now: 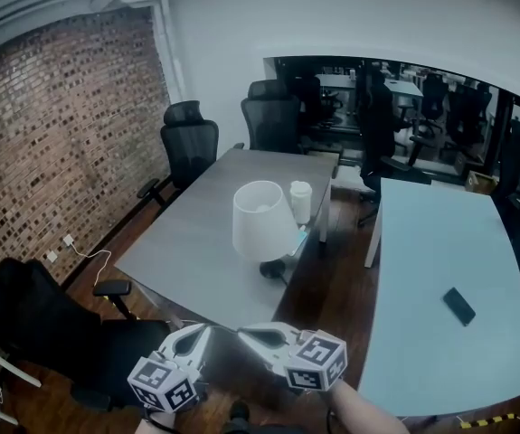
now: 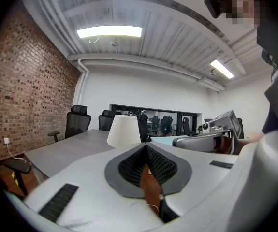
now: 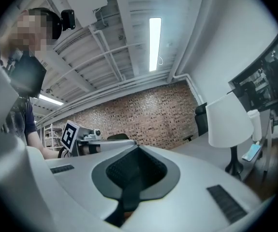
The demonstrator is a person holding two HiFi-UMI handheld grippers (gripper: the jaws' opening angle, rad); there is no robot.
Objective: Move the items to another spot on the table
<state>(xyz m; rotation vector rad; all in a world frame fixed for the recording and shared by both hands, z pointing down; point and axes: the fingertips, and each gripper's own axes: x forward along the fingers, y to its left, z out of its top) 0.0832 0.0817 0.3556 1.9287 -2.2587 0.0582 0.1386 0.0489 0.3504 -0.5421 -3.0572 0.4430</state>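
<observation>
Lamp [image 1: 261,220] well apart from left gripper [image 1: 220,331], right gripper [image 1: 250,333]; both jaws closed, empty.

The lamp's shade [image 1: 261,221] hides most of its stem, the small blue thing [image 1: 299,239] beside its foot is too small to tell, and the bottom edge cuts off the person's arm [image 1: 368,414].

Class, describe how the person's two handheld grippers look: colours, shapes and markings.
The left gripper and the right gripper share smooth, rounded light-grey shells. Each carries a cube with black-and-white square markers at its rear. Inside, dark ribbed pads sit in a darker grey collar; dark ribbed strips mark the shells.
</observation>
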